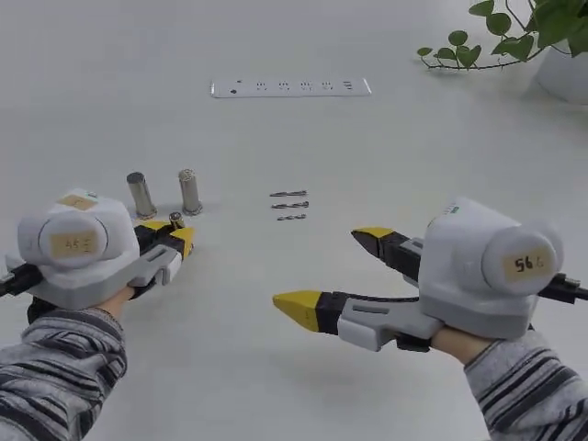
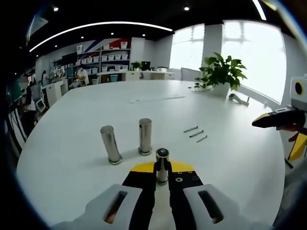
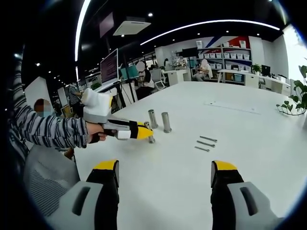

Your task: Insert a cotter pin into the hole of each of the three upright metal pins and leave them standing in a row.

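Progress is nil: three cotter pins [image 1: 289, 205] lie loose at frame centre, left gripper [image 1: 177, 237] clamps one metal pin [image 2: 162, 160], right gripper [image 1: 333, 271] gapes empty; all insertions seemingly remain.

White table [image 1: 230, 367], matte surface. White power strip [image 1: 290, 88] lies flat at the far side, lengthwise across the head view. Leafy plant [image 1: 514, 32] in a white pot [image 1: 562, 73] stands at the far right corner. Gripper views show an open office behind: stocked shelves [image 2: 103, 60], monitor [image 3: 109, 66], ceiling strip lights [image 2: 96, 26], large windows [image 2: 249, 52].
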